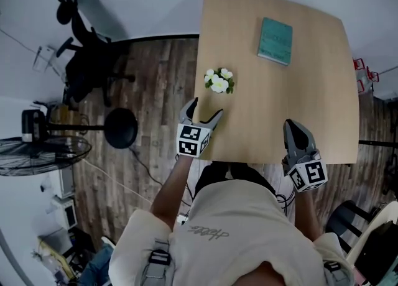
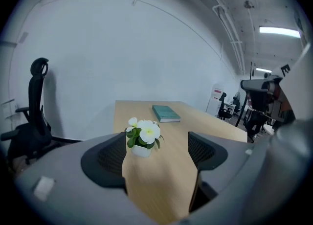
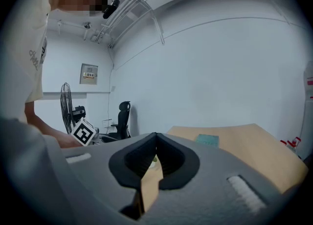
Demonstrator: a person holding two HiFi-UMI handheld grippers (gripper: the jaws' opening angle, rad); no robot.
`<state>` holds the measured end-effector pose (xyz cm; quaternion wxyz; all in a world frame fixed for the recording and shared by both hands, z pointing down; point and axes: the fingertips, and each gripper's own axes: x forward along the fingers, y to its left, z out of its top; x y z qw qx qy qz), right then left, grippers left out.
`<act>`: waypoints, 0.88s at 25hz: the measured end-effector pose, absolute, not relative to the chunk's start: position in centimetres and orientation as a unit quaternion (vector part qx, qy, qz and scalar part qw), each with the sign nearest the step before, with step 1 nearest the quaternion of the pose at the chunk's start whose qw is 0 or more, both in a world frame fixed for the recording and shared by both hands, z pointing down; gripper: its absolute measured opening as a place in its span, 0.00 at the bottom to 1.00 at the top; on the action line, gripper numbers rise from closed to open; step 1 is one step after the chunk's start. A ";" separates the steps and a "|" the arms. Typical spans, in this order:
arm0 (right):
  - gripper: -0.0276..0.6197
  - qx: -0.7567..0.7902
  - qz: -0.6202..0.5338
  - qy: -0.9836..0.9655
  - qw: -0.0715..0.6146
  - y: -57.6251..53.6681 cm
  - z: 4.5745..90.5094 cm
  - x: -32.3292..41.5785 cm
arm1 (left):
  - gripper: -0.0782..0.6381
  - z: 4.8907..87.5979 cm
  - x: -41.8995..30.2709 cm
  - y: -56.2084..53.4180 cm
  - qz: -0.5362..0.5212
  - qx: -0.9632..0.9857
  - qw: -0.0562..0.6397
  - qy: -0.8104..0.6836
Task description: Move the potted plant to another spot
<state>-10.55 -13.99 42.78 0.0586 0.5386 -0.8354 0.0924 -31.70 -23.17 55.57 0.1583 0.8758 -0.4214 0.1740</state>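
Note:
A small potted plant [image 1: 219, 81] with white flowers and green leaves in a white pot stands near the left edge of the wooden table [image 1: 311, 110]. My left gripper [image 1: 203, 110] is open just short of it, nothing between its jaws. In the left gripper view the potted plant [image 2: 143, 138] stands ahead between the two jaws, apart from both. My right gripper [image 1: 296, 127] is shut and empty over the table's near edge at the right. In the right gripper view its jaws [image 3: 156, 146] meet at the tips and a sliver of the plant shows behind them.
A teal book [image 1: 275, 40] lies at the far middle of the table, also seen as the book [image 2: 166, 113]. A black office chair [image 1: 84, 61] and a fan [image 1: 43, 149] stand on the wood floor to the left. Dark chairs [image 1: 367, 241] sit at the lower right.

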 end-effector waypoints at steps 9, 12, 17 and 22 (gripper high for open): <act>0.05 0.545 0.064 -0.827 0.120 -13.6 44.6 -10.9 | 0.67 62.0 -32.0 -25.9 0.211 0.864 0.182 -0.420; 0.05 0.553 0.069 -0.822 0.120 -13.4 45.4 -10.5 | 0.67 64.1 -31.7 -27.2 0.229 0.859 0.179 -0.422; 0.05 0.559 0.090 -0.814 0.128 -13.1 46.9 -9.3 | 0.69 67.2 -31.3 -28.9 0.261 0.852 0.173 -0.419; 0.05 0.567 0.101 -0.808 0.129 -13.6 47.5 -8.1 | 0.71 68.8 -30.8 -30.5 0.278 0.850 0.165 -0.416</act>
